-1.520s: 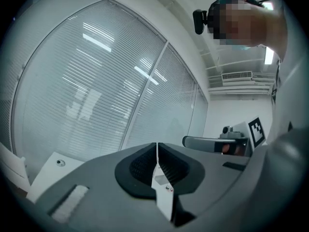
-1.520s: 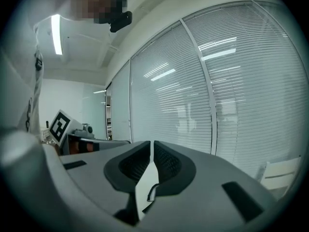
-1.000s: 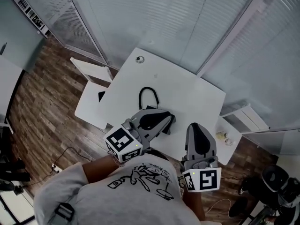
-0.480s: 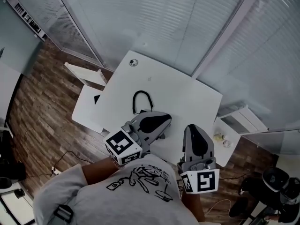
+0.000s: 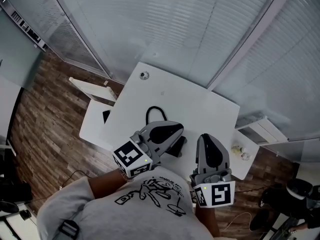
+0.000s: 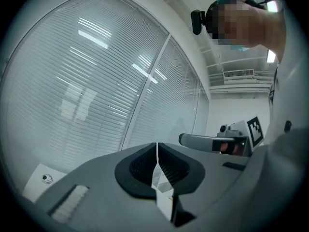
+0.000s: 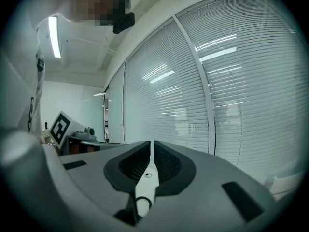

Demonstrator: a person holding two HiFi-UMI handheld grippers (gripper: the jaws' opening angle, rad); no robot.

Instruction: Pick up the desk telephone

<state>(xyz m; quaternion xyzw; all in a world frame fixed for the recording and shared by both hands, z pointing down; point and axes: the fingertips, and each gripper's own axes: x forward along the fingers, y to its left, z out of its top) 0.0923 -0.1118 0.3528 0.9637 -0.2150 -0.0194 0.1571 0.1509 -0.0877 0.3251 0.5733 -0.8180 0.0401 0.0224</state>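
Note:
On the white table (image 5: pixel 200 104) in the head view lies the dark desk telephone (image 5: pixel 176 147), mostly hidden under my left gripper (image 5: pixel 179 128). Its black cord (image 5: pixel 155 112) loops out toward the far side. The left gripper hovers above the phone, its jaws shut with nothing between them. My right gripper (image 5: pixel 208 137) is to the phone's right over the near table edge, also shut and empty. The left gripper view shows closed pads (image 6: pixel 145 164) and the right gripper (image 6: pixel 216 142) beyond. In the right gripper view the pads (image 7: pixel 163 162) meet in front of the blinds.
A small round fitting (image 5: pixel 144 75) sits near the table's far corner. A lower white side table (image 5: pixel 95 118) stands at the left, and a white shelf (image 5: pixel 252 160) with small items (image 5: pixel 240 151) at the right. Glass walls with blinds (image 5: pixel 165 29) lie behind. The floor (image 5: pixel 45 129) is wooden.
Both grippers have shifted a little across the near table edge together with the person, and the head view has drifted. Both pairs of jaws stayed shut.

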